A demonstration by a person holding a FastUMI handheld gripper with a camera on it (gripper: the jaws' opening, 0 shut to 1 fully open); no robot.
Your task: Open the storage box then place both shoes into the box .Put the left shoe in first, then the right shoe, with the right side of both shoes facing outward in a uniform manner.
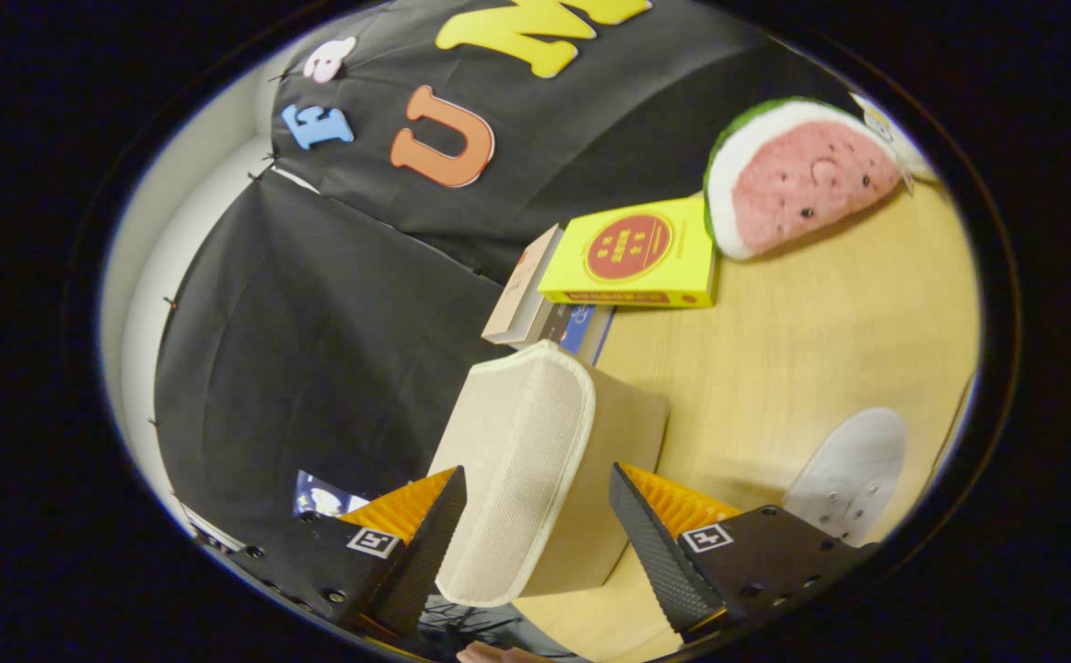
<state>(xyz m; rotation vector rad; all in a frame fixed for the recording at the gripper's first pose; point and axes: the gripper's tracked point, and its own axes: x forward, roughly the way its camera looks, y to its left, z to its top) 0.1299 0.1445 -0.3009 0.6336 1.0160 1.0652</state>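
Storage box [535,470]: beige woven fabric, soft-sided, rounded corners with a pale piped edge; stands on the desk [802,341], seen tilted, between the two fingers of the claw [535,539] and reaching just beyond them. Whether its lid is open cannot be told.

Claw: fingers spread apart, one on each side of the box; ribbed pads [678,502] face inward. Whether either pad touches the fabric cannot be told, so no grip is confirmed.

Shoe [853,474]: white, smooth upper with small punched holes, lying on the desk beside the far finger, apart from the box.

Desk: light wood grain, flat, matte.

Books [544,304]: a small stack beyond the box, near the desk's edge; a bright yellow box [636,253] with a red round mark rests on top of them.

Watermelon plush [797,175]: wedge-shaped, fuzzy, pink face, white and green rind, just beside the yellow box.

Room: black cloth wall [314,322], creased, behind the desk; a pale wall strip [167,230] beside it.
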